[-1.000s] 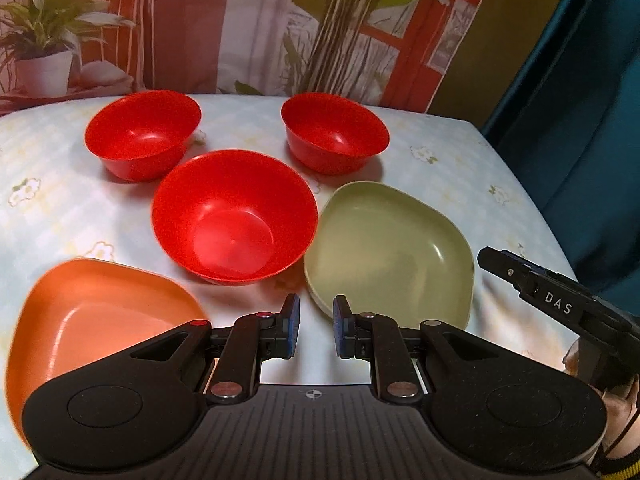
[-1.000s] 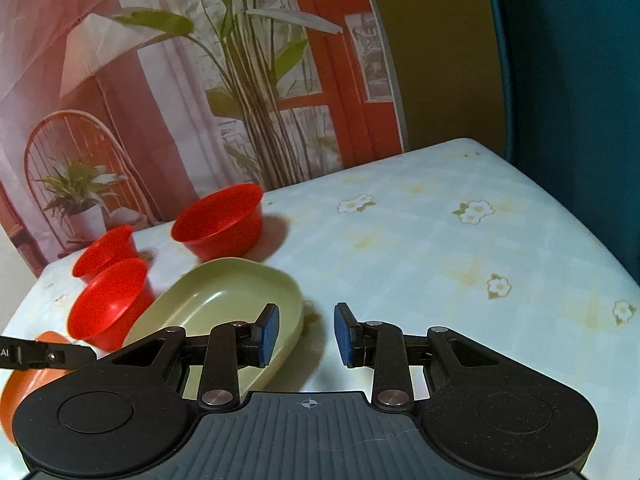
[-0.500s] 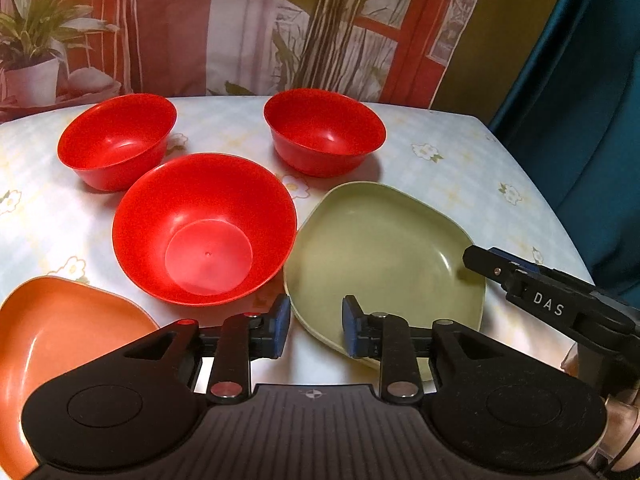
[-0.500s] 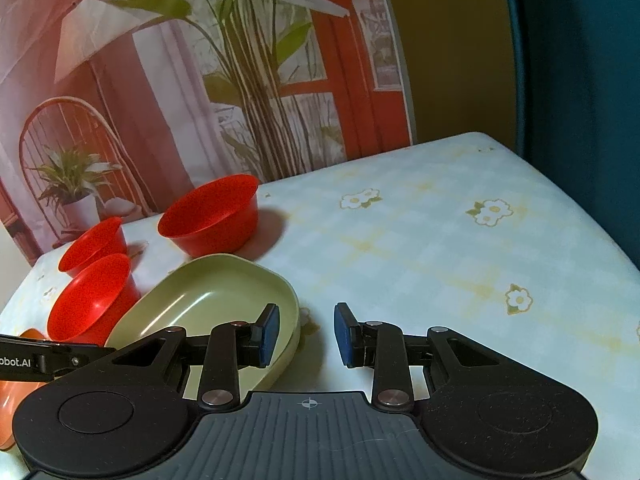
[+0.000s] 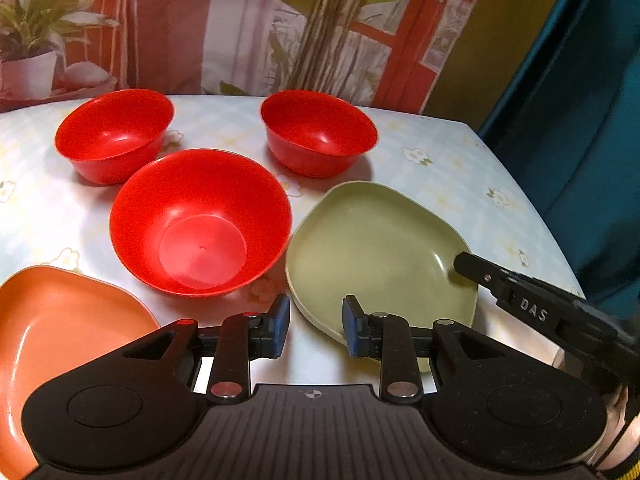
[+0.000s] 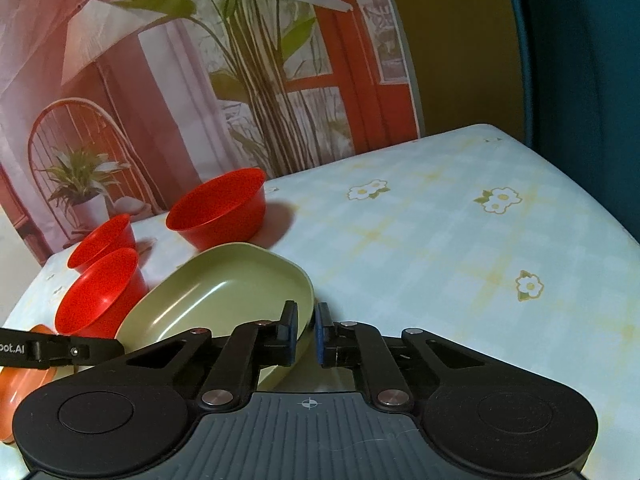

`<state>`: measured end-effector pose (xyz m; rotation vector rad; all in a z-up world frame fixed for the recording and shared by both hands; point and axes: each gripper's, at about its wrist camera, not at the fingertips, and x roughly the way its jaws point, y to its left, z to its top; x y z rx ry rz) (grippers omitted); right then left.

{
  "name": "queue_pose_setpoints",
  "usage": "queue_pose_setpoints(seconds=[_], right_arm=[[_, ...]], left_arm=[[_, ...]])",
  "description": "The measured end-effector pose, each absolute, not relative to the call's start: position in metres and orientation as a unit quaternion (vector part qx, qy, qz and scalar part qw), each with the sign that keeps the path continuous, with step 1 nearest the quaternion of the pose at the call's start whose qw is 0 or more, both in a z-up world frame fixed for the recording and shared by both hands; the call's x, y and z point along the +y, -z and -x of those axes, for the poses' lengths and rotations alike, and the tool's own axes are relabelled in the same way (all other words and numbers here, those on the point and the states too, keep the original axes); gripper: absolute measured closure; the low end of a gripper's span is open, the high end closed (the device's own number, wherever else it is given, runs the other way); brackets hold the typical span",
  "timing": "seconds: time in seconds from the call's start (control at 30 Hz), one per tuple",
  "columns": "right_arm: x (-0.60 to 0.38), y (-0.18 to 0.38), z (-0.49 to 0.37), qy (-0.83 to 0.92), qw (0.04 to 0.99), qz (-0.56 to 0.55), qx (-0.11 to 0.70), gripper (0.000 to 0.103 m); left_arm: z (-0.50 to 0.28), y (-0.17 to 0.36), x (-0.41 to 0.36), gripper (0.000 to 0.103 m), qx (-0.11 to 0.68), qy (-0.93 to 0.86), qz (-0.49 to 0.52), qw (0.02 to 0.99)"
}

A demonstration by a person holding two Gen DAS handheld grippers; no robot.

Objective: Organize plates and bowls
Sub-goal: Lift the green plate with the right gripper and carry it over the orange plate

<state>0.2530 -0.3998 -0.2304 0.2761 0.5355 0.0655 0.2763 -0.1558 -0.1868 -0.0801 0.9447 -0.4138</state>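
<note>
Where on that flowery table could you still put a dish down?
The widest bare cloth lies right of the green plate, out to the table's edge. It is crowded on the left, where three red bowls, the green plate and the orange plate sit close together, with only narrow strips between them.

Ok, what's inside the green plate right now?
No food or dishes lie in the green plate. The right gripper has one finger over its rim, nearly closed, hiding part of the rim.

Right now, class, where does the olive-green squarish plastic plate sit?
The olive-green squarish plastic plate sits on the table's right side, beside the large red bowl, in front of the far right red bowl; the right claw straddles its rim.
</note>
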Motion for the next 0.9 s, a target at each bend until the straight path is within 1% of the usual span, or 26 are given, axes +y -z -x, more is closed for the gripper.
queue_pose_setpoints(seconds=[0.3,0.53,0.57,0.6,0.63,0.9], right_arm=[[-0.403,0.234,-0.253,-0.032,0.954,-0.140,0.262,0.095],[-0.403,0.235,-0.253,-0.030,0.955,-0.139,0.262,0.095],[-0.403,0.235,-0.253,-0.028,0.955,-0.139,0.262,0.095],[-0.404,0.236,-0.253,-0.026,0.955,-0.138,0.262,0.095],[-0.404,0.236,-0.253,-0.025,0.954,-0.138,0.263,0.095],[-0.406,0.235,-0.246,-0.020,0.954,-0.144,0.260,0.096]], left_arm=[[-0.280,0.187,-0.154,0.073,0.441,0.201,0.051,0.873],[-0.290,0.188,-0.158,0.073,0.428,0.191,0.043,0.882],[-0.291,0.189,-0.159,0.075,0.431,0.192,0.046,0.881],[-0.291,0.189,-0.160,0.086,0.429,0.190,0.041,0.882],[-0.290,0.190,-0.163,0.090,0.428,0.186,0.029,0.884],[-0.277,0.184,-0.164,0.091,0.418,0.201,0.016,0.886]])
